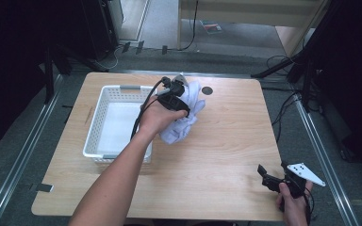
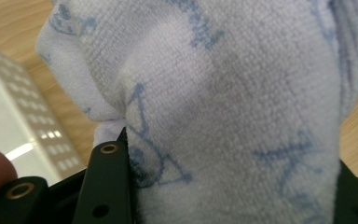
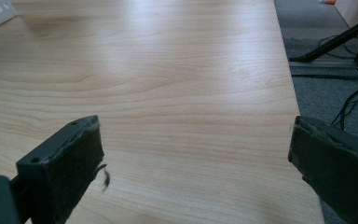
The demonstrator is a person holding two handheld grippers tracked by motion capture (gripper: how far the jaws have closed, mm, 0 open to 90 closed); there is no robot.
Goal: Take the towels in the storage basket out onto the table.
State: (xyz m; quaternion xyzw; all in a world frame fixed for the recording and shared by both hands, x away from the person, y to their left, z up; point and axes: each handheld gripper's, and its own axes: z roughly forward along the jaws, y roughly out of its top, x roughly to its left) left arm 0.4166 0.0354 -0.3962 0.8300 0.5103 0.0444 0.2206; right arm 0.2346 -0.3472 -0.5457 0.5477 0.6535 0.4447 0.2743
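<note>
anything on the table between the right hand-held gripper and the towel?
No. In the high view, only bare wood separates the right hand-held gripper from the towel held by the left hand-held gripper.

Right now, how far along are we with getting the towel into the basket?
Done: the left gripper is shut on the pale printed towel, beside the basket. In hand: carrying it. Left: the white basket is empty, so the drop remains. The right gripper rests open near the table's corner.

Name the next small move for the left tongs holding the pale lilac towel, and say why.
Probably carry it left over the white perforated plastic basket and release. The left tongs are shut on the pale lilac terry towel, bunched just right of the basket; the right tongs rest open, far off.
</note>
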